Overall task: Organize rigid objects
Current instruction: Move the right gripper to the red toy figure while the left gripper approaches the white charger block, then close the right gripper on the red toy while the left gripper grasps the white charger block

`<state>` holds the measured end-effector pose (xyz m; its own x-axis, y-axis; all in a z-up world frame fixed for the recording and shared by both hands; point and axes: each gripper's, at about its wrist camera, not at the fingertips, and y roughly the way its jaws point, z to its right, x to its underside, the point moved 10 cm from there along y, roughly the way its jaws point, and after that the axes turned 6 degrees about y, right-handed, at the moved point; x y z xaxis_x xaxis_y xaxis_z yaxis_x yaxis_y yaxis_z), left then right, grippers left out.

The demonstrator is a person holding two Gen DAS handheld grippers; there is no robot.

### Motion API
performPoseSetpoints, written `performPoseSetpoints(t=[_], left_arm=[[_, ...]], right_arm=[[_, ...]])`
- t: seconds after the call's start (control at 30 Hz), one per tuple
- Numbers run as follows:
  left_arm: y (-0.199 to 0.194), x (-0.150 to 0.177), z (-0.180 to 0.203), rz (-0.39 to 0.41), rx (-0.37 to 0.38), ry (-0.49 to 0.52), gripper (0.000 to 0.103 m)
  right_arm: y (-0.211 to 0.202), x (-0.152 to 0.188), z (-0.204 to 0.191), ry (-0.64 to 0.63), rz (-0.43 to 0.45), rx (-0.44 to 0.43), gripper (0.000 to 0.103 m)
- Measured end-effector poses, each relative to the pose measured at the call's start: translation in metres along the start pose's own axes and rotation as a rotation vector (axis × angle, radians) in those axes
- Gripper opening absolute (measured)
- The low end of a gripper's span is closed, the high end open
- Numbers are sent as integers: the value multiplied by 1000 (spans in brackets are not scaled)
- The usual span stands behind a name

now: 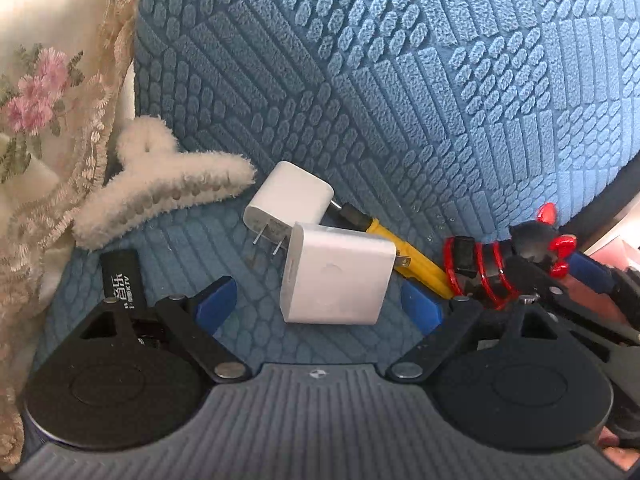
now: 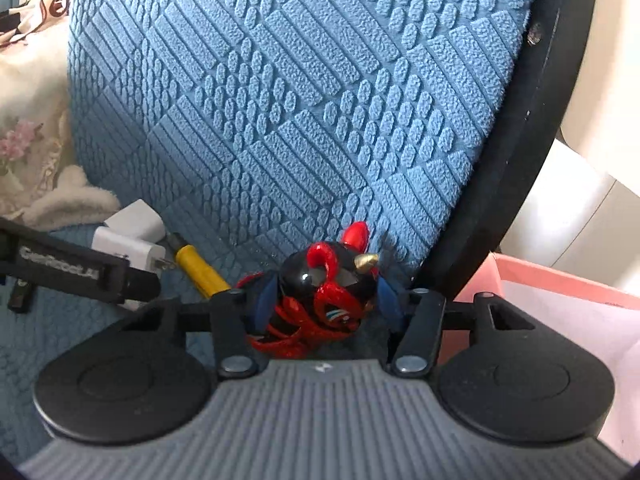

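— So, where does the left gripper (image 1: 318, 304) stand?

— Wide open, blue pads clear on both sides of the larger white charger block (image 1: 334, 276), which lies between them on the blue chair seat (image 1: 224, 264). Nothing is pressed yet. The block's prongs point away to the right, so its flat faces look toward the pads; closing straight in should catch it, I'd judge.

— And beyond it?

— Just past the block, touching it, a smaller white plug adapter (image 1: 288, 198), prongs toward the gripper. A yellow-handled tool (image 1: 404, 252) runs slantwise behind both. Off to the left, a black USB stick (image 1: 122, 278), and farther out a fuzzy cream hair claw (image 1: 160, 188).

— The right gripper (image 2: 322, 302)?

— Half closed around the black-and-red horned figurine (image 2: 326, 296), pads at its flanks. Whether they truly bite, I cannot tell. It sits right at the seat's edge, by the backrest.

— So each hand has its own piece?

— Yes; each is nearest its own thing.

— And the room?

— A textured blue backrest (image 2: 280, 100) rises behind; a pink box (image 2: 560, 292) waits to the right, lace floral cloth (image 1: 44, 100) to the left.
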<state>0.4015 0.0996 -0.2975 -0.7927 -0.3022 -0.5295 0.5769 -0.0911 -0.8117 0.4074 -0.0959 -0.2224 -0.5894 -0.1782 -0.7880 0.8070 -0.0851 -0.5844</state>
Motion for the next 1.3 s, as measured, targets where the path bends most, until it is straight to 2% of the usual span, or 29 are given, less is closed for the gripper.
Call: performPoseSetpoints(t=[0.3,0.53,0.67,0.8,0.87,0.97,1.0,1.03,1.2,1.3], left_arm=[[-7,-1,-6,14,10,-23,92],[-4,0,-2,13,8,12,83],[-2,-1,-2,28,-21,35,82],[1,-2,0,38,-40,51,80],[2,-2,3,47,-43,68,76],[1,-4,8,62,-41,89,68],[2,-4,9,63,-39,95,67],[2,-4,11,66,-35,103,63],[0,-5,10,66,-25,98,63],[0,-5,9,61,-21,95,62]], right_arm=[[-34,2,-15,-94,16,-41,57],[-55,18,-24,-172,5,-48,57],[-57,31,-29,-184,-35,-70,57],[-58,36,-32,-153,-57,-115,57],[-57,33,-31,-120,-51,-144,59],[-56,30,-29,-71,-62,-183,77],[-55,29,-29,-63,-64,-192,79],[-53,29,-29,-58,-66,-198,79],[-33,39,-37,-18,-143,-264,80],[-29,40,-37,-16,-144,-243,73]])
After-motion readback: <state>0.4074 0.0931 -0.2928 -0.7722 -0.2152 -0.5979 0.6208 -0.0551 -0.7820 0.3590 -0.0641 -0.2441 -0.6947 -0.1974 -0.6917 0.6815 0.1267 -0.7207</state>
